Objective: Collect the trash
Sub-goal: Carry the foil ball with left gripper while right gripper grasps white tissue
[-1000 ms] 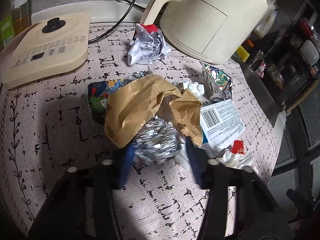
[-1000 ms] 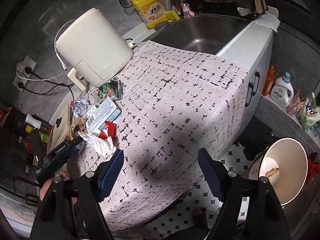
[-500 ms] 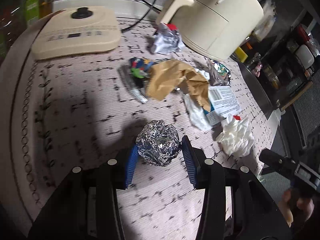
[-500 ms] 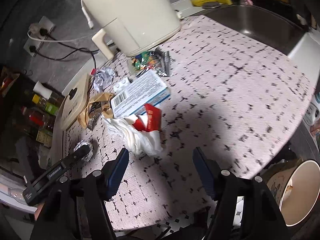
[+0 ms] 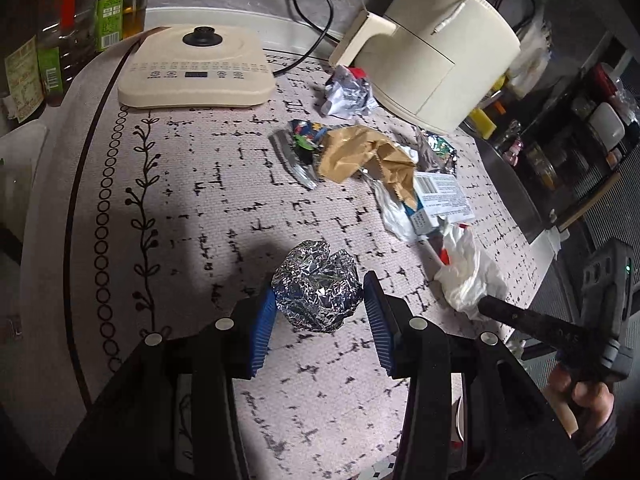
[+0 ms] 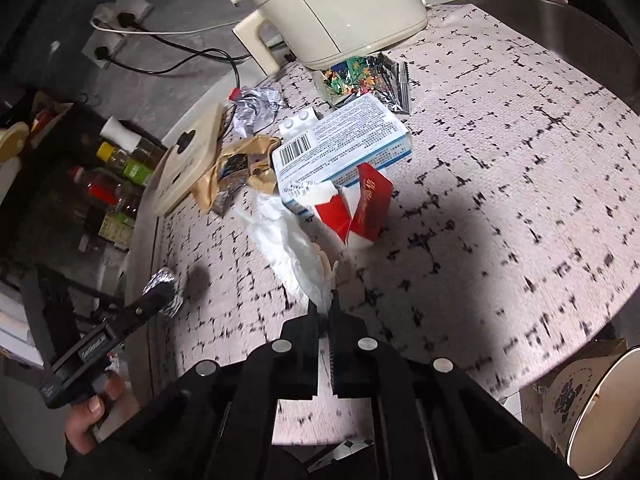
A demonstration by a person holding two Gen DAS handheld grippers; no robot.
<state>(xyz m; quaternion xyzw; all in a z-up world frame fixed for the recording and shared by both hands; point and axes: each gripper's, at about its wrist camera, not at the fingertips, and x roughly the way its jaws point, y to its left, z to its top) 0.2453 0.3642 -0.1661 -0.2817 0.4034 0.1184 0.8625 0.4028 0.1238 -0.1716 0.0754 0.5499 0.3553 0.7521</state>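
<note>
My left gripper (image 5: 319, 305) is shut on a crumpled foil ball (image 5: 316, 285) and holds it above the patterned cloth. The foil ball also shows in the right wrist view (image 6: 164, 288). My right gripper (image 6: 325, 310) is shut on the near end of a crumpled white tissue (image 6: 288, 248), which also shows in the left wrist view (image 5: 468, 272). Beyond it lie a torn red-and-white carton (image 6: 360, 212), a blue-and-white box (image 6: 340, 148), a brown paper bag (image 5: 360, 156), a colourful foil wrapper (image 5: 298, 148) and a crumpled silver wrapper (image 5: 346, 94).
A cream air fryer (image 5: 436, 68) and a flat cream cooker (image 5: 196, 70) stand at the back of the cloth-covered counter (image 5: 180, 200). Oil bottles (image 5: 60, 32) stand at the left. A round bin (image 6: 596, 404) stands on the floor at lower right. A sink (image 6: 580, 20) lies behind.
My left gripper has drawn the foil ball further back from the pile. My right gripper has moved in over the counter and closed on the white tissue.
</note>
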